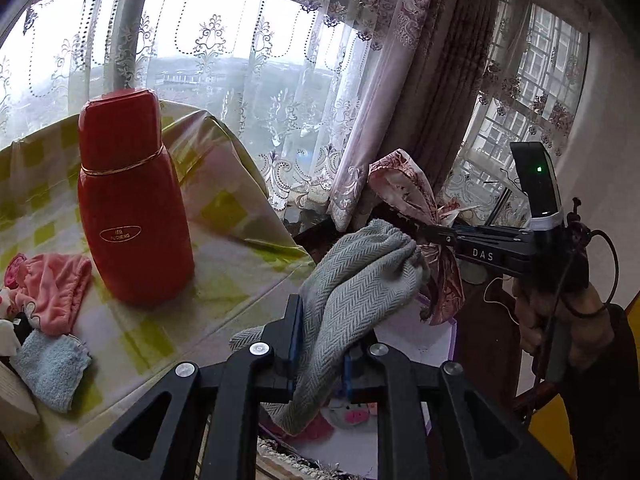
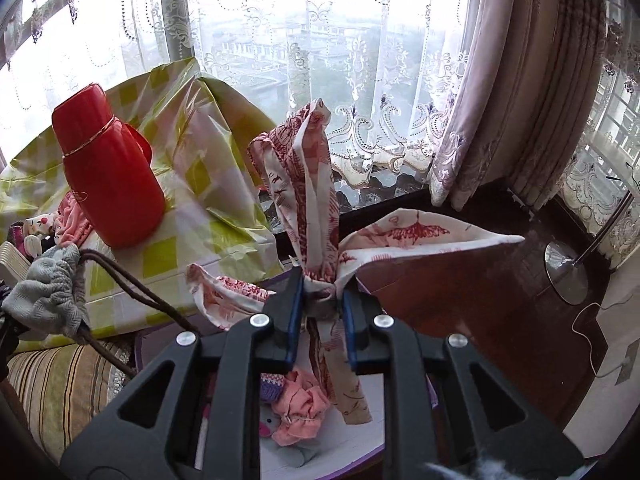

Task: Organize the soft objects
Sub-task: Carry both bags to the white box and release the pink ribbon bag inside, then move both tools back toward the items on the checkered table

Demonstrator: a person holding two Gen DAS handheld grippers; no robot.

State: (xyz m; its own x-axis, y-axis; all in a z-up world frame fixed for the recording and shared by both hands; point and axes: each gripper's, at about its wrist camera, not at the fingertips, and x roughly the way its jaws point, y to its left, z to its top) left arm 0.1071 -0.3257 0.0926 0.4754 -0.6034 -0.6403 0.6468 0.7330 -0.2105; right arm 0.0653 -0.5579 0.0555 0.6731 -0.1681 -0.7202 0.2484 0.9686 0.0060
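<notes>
My left gripper (image 1: 320,344) is shut on a grey herringbone knit cloth (image 1: 360,280), held above a white box with a purple rim (image 1: 416,340). The grey cloth also shows in the right wrist view (image 2: 52,288) at the left. My right gripper (image 2: 322,312) is shut on a red-and-white patterned cloth (image 2: 308,184), held over the same box (image 2: 352,440); the gripper shows in the left wrist view (image 1: 424,236) with that cloth (image 1: 404,184). Pink cloth (image 2: 298,408) and a grey plush toy (image 2: 280,436) lie in the box. A pink garment (image 1: 52,284) and a light blue towel (image 1: 52,368) lie on the table.
A red thermos (image 1: 128,200) stands on the table with the green-checked plastic cover (image 1: 224,216). Lace curtains and a window (image 1: 248,60) lie behind. A dark wooden surface (image 2: 460,280) and a lamp base (image 2: 568,272) are at the right. A striped cushion (image 2: 52,384) is at the lower left.
</notes>
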